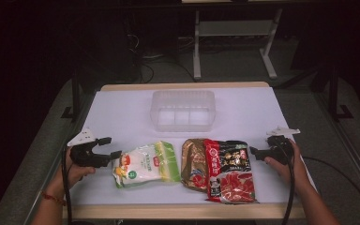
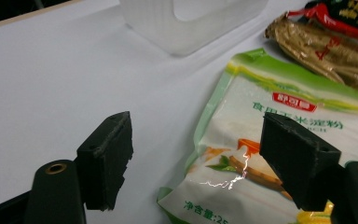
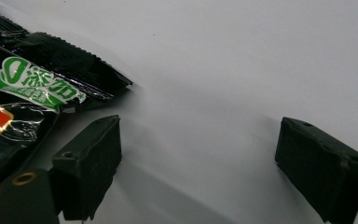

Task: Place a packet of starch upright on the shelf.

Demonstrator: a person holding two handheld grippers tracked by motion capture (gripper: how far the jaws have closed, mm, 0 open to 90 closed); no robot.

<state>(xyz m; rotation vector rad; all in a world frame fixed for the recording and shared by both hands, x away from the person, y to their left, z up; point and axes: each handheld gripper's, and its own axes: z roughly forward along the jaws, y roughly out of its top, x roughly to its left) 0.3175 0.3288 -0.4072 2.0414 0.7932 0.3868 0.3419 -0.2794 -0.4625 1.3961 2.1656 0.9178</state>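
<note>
Three food packets lie in a row near the table's front: a white and green packet (image 1: 144, 164), a gold packet (image 1: 193, 161) and a black and red packet (image 1: 228, 169) that overlaps the gold one. My left gripper (image 1: 111, 147) is open just left of the white and green packet (image 2: 265, 140), its jaws on either side of that packet's left edge without touching it. My right gripper (image 1: 255, 152) is open beside the black and red packet's right edge (image 3: 37, 88), with bare table between its jaws. A clear plastic box (image 1: 183, 110) stands empty behind the packets.
The white tabletop (image 1: 122, 112) has free room around the clear box (image 2: 191, 21) and at both sides. Beyond the table's far edge are a dark floor, cables and a metal frame's legs (image 1: 198, 42).
</note>
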